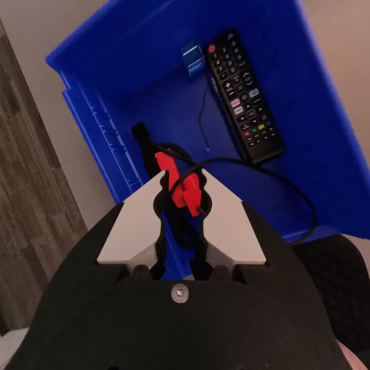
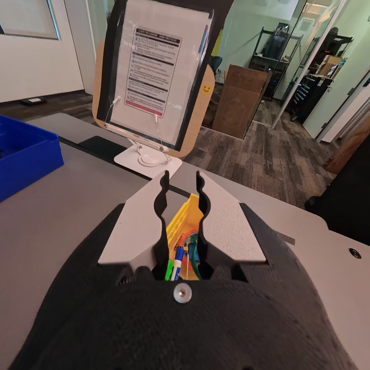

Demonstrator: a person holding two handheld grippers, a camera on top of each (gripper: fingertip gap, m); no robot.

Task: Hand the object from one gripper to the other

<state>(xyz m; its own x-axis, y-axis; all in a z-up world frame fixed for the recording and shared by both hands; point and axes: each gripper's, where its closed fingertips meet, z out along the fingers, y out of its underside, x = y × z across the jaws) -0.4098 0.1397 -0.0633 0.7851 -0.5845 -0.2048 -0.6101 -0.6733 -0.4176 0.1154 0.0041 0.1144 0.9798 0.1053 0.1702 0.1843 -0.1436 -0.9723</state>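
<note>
The left gripper [image 1: 183, 174] reaches into the blue bin [image 1: 320, 120] near its left wall, jaws part-open around the red clip [image 1: 180, 186] and its tangled black cable [image 1: 280, 178], though whether they already pinch it I cannot tell — the remote [image 1: 243, 94] lies well apart by the far right wall. The clip looks light, stiff and a little slick, its lead floppy and apt to snag, so the red body is the place to take hold. The right gripper [image 2: 182, 176] hangs part-open and empty above the yellow bin [image 2: 180, 222] — ready to receive.
</note>
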